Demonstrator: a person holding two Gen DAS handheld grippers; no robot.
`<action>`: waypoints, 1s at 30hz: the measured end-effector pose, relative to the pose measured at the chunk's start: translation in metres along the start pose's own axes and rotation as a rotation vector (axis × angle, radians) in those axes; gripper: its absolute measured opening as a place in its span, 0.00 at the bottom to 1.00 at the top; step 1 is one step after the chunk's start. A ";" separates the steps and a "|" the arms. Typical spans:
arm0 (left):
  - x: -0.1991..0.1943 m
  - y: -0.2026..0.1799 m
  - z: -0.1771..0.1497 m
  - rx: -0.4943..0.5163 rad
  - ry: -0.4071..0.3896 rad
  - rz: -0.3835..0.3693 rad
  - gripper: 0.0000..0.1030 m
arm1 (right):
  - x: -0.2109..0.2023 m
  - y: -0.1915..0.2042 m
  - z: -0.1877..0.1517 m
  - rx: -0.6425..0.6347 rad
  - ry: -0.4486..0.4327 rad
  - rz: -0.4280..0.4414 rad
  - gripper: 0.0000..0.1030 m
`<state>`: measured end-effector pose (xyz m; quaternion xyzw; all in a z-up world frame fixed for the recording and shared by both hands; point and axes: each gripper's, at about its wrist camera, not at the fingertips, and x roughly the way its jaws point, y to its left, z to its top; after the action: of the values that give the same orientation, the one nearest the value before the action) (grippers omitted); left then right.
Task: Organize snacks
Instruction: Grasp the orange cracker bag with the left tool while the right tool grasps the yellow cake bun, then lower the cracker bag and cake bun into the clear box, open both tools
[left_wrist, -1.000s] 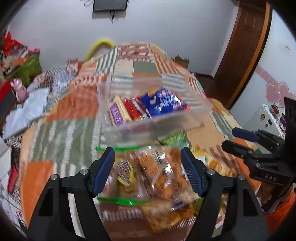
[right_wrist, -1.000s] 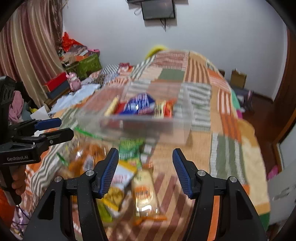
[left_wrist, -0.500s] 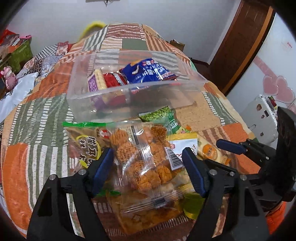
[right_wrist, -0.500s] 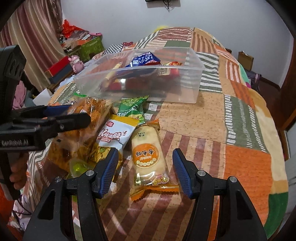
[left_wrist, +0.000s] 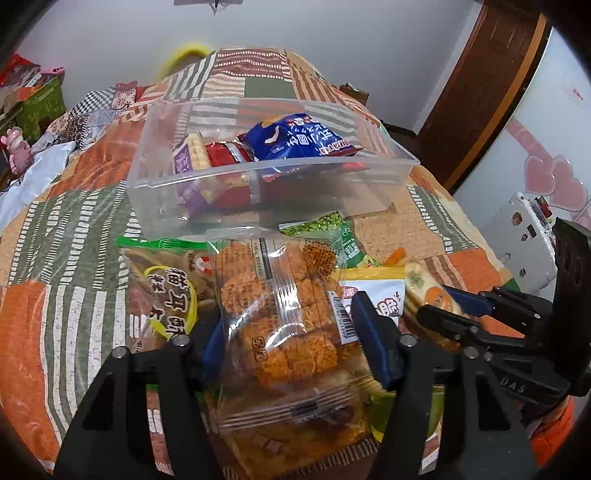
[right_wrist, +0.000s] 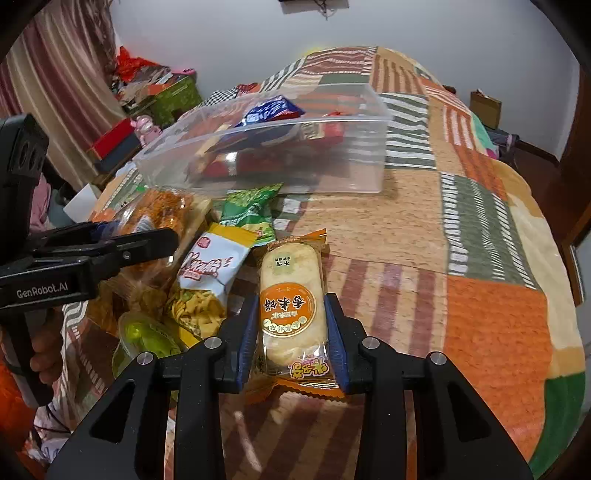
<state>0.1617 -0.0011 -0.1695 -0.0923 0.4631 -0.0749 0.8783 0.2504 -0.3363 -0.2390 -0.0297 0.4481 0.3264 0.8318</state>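
Note:
A clear plastic bin (left_wrist: 258, 173) on the patchwork bed holds a blue snack bag (left_wrist: 299, 138) and red and purple packs; it also shows in the right wrist view (right_wrist: 325, 155). My left gripper (left_wrist: 291, 343) is shut on a clear pack of orange crackers (left_wrist: 280, 314), in front of the bin. My right gripper (right_wrist: 290, 332) is shut on a rice cracker pack with an orange label (right_wrist: 290, 302). The left gripper (right_wrist: 110, 247) shows at the left of the right wrist view, the right gripper (left_wrist: 461, 314) at the right of the left wrist view.
Loose snacks lie between the grippers and the bin: a brown bag with a green edge (left_wrist: 162, 288), a green pea bag (right_wrist: 251, 210), a white and yellow bag (right_wrist: 207, 273), a green jelly cup (right_wrist: 144, 336). Boxes (right_wrist: 166, 92) stand left of the bed.
Both grippers moved down and forward onto the snacks and closed: the left on the orange cracker pack, the right on the rice cracker pack. Both were open before.

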 end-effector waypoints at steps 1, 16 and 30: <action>-0.002 0.001 0.000 -0.002 -0.004 -0.001 0.55 | -0.002 -0.001 0.001 0.007 -0.006 -0.003 0.31; -0.039 -0.010 0.012 0.042 -0.115 -0.015 0.41 | -0.045 -0.004 0.032 0.036 -0.168 -0.012 0.31; -0.060 -0.001 0.068 0.029 -0.245 -0.017 0.41 | -0.050 0.003 0.087 0.018 -0.283 -0.014 0.31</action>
<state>0.1842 0.0169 -0.0832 -0.0921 0.3506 -0.0772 0.9288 0.2927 -0.3301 -0.1482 0.0208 0.3291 0.3176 0.8890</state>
